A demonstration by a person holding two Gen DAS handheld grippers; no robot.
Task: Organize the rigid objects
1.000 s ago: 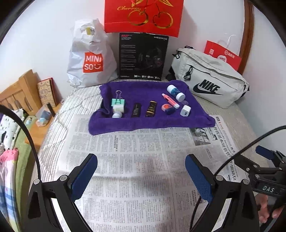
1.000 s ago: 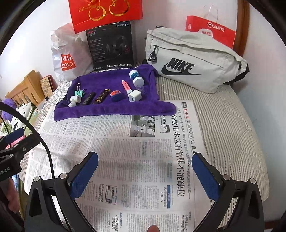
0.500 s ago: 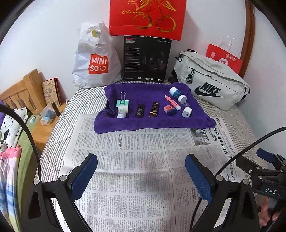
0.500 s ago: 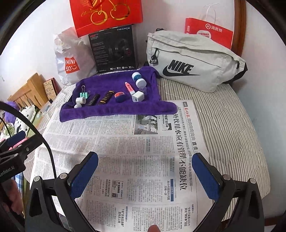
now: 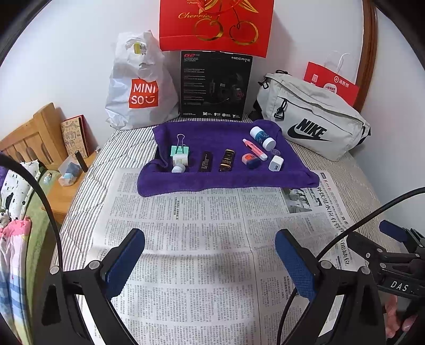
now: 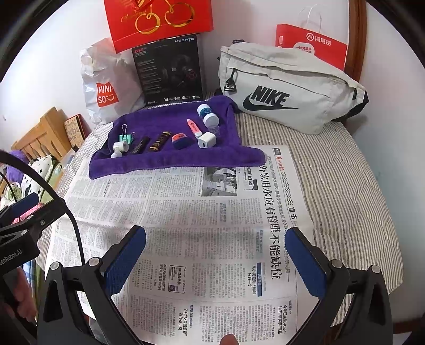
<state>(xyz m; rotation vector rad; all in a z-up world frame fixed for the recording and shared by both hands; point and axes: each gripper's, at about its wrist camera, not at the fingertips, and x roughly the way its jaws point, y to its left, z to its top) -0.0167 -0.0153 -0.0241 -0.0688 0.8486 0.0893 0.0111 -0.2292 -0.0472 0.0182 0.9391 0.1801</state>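
Note:
A purple towel (image 5: 212, 180) (image 6: 164, 159) lies at the far end of the bed with several small rigid items in a row: a green binder clip (image 5: 180, 150), a white tape roll (image 5: 178, 167), two dark tubes (image 5: 206, 164) (image 5: 227, 159), a pink and blue eraser (image 5: 249, 160), a pink marker (image 5: 254, 148), a white and blue bottle (image 5: 262, 136) and a white charger cube (image 5: 276, 162) (image 6: 206, 139). My left gripper (image 5: 209, 254) and right gripper (image 6: 217, 254) both hover open and empty over the newspaper (image 5: 202, 238), well short of the towel.
Against the wall stand a white Miniso bag (image 5: 140, 87), a black headset box (image 5: 215, 85), a red cherry bag (image 5: 216, 25), a grey Nike pouch (image 5: 313, 124) and a red paper bag (image 5: 332, 85). A wooden bedside table (image 5: 69, 183) is at the left.
Both grippers have drawn back and risen a little, so the towel and its items look smaller and farther. Nothing on the towel moved.

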